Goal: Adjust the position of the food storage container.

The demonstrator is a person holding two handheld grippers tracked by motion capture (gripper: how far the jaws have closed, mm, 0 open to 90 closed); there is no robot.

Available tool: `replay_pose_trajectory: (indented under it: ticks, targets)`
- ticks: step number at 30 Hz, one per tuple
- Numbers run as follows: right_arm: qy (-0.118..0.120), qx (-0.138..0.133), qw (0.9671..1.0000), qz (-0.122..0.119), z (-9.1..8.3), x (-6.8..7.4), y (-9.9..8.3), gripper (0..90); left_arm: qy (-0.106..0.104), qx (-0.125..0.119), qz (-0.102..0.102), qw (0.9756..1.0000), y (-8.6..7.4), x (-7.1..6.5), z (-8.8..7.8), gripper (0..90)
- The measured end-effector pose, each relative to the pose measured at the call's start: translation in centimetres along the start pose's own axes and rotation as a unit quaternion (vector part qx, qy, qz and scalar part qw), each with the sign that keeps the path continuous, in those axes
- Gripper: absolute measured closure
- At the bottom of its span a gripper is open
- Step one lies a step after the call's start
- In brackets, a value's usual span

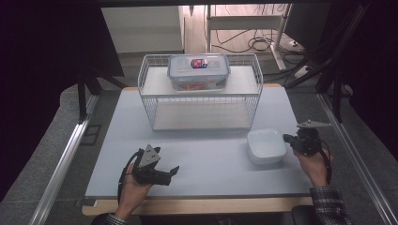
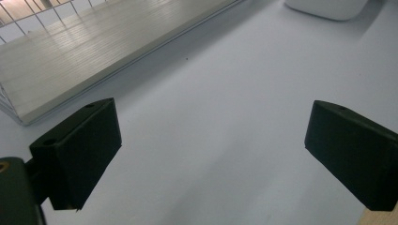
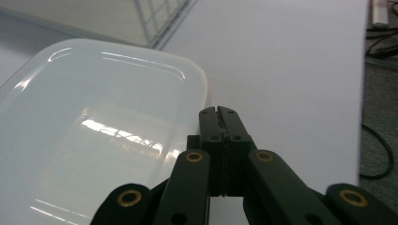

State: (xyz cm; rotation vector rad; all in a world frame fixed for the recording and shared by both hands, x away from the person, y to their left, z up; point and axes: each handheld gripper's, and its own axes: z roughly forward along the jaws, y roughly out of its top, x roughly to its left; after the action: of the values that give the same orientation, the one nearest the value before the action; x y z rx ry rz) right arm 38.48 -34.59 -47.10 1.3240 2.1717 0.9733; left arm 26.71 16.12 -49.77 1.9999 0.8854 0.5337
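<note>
A white square dish (image 1: 266, 146) (image 3: 94, 131) sits on the pale table top at the right. My right gripper (image 1: 287, 138) (image 3: 218, 111) is shut, its jaws pressed together at the dish's right rim with nothing seen between them. My left gripper (image 1: 172, 172) (image 2: 213, 112) hovers low over bare table at the front left, open wide with nothing between its jaws. A clear box with a blue-edged lid (image 1: 198, 72) stands on the upper board of a white wire rack (image 1: 141, 86) at the back.
The rack's lower board (image 1: 202, 116) (image 2: 94, 47) lies bare. A corner of the dish (image 2: 328, 7) is seen far off in the left gripper view. The table (image 1: 211, 164) has a wooden front edge. Cables (image 1: 256, 44) lie on the floor behind.
</note>
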Motion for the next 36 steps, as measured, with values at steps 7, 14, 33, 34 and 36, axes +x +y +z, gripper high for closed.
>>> replay_pose_trajectory:
  ticks: [7, 14, 33, 34, 36]
  targets:
    - [0.041, 0.011, 0.9990, -0.011, 0.6, 2.9, 0.1, 89.6, -0.002, 0.003, 0.004, 1.0000, 0.0, -0.1, 0.1, 3.7]
    - [0.076, 0.019, 0.9965, -0.029, 0.9, 5.4, 0.2, 89.6, -0.003, 0.003, 0.005, 1.0000, 0.0, -0.2, 0.1, 3.6]
    - [0.135, 0.035, 0.9868, -0.082, 2.5, 11.3, 0.5, 89.5, -0.006, 0.013, 0.003, 0.9999, -0.1, -0.1, 0.4, 3.6]
    - [0.138, 0.033, 0.9863, -0.084, 2.7, 11.5, 0.6, 89.5, -0.007, 0.013, 0.002, 0.9999, -0.1, -0.1, 0.4, 3.6]
    - [0.141, 0.032, 0.9857, -0.086, 3.0, 12.0, 0.8, 89.5, -0.008, 0.012, -0.001, 0.9999, -0.1, -0.1, 0.4, 3.6]
